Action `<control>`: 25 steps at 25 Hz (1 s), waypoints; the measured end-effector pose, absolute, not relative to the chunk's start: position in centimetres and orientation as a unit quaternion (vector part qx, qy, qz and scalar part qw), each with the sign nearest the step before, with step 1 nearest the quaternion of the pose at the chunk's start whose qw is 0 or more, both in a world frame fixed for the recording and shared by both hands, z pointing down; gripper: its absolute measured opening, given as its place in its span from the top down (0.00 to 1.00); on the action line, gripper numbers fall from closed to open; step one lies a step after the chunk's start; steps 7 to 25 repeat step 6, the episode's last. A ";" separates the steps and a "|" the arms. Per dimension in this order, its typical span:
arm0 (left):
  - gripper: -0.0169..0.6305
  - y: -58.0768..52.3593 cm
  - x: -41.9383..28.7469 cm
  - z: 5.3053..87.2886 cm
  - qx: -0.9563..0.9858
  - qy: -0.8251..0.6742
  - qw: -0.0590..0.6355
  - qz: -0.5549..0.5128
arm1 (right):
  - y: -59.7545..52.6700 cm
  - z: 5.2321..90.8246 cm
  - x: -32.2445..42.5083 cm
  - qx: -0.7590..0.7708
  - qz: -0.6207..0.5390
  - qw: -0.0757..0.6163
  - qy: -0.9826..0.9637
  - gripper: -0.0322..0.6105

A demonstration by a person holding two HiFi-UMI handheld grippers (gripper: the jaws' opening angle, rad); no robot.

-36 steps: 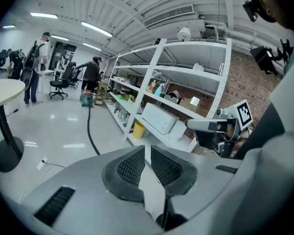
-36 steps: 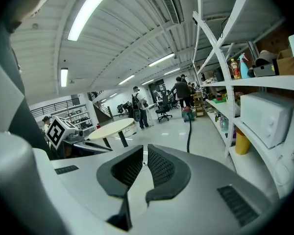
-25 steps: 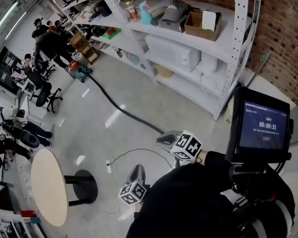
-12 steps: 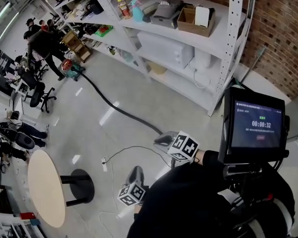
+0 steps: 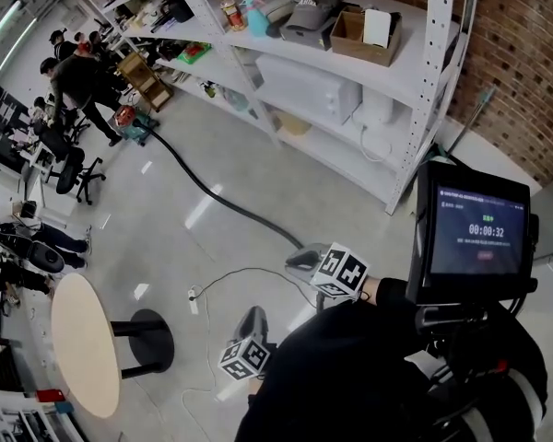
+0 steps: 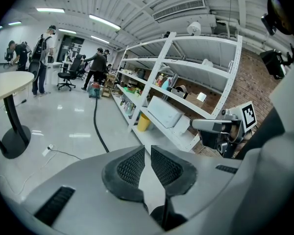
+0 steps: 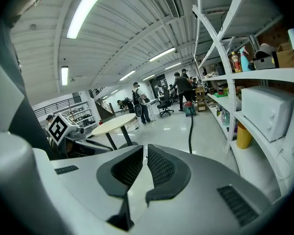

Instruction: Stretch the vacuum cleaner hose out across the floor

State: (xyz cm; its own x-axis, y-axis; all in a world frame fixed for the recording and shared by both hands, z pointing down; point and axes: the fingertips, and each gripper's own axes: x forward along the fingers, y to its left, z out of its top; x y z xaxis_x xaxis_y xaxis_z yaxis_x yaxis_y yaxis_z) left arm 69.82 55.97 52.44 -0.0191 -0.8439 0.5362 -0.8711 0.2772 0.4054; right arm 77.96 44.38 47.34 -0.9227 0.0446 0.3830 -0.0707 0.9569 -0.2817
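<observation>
The black vacuum hose (image 5: 212, 196) lies in a long curve on the pale floor, from the red and green vacuum cleaner (image 5: 129, 120) near the people to an end close to my right gripper (image 5: 301, 258). That gripper hovers above the floor, shut with nothing in its jaws. My left gripper (image 5: 252, 316) is nearer me, also shut and holding nothing. The left gripper view has the hose (image 6: 95, 126) beyond the closed left gripper (image 6: 148, 150). In the right gripper view the hose (image 7: 190, 131) runs to the vacuum cleaner (image 7: 189, 109) past the closed right gripper (image 7: 145, 150).
A tall white shelving unit (image 5: 350, 72) with a microwave, boxes and bottles lines the brick wall. A round table (image 5: 83, 343) on a black base stands at lower left. A thin white cable (image 5: 223, 277) lies on the floor. People and office chairs fill the far left.
The head view has shifted slightly. Both grippers and the hose stay where they were.
</observation>
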 end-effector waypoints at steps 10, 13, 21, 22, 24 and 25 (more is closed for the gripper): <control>0.89 56.1 70.0 52.6 0.601 -0.712 0.363 0.018 | 44.4 47.7 78.1 0.005 0.150 0.198 -0.969 0.89; 0.89 56.1 70.0 52.6 0.601 -0.712 0.363 0.018 | 44.4 47.7 78.1 0.005 0.150 0.198 -0.969 0.89; 0.89 56.1 70.0 52.6 0.601 -0.712 0.363 0.018 | 44.4 47.7 78.1 0.005 0.150 0.198 -0.969 0.89; 0.89 56.1 70.0 52.6 0.601 -0.712 0.363 0.018 | 44.4 47.7 78.1 0.005 0.150 0.198 -0.969 0.89; 0.89 56.1 70.0 52.6 0.601 -0.712 0.363 0.018 | 44.4 47.7 78.1 0.005 0.150 0.198 -0.969 0.89; 0.89 56.1 70.0 52.6 0.601 -0.712 0.363 0.018 | 44.4 47.7 78.1 0.005 0.150 0.198 -0.969 0.89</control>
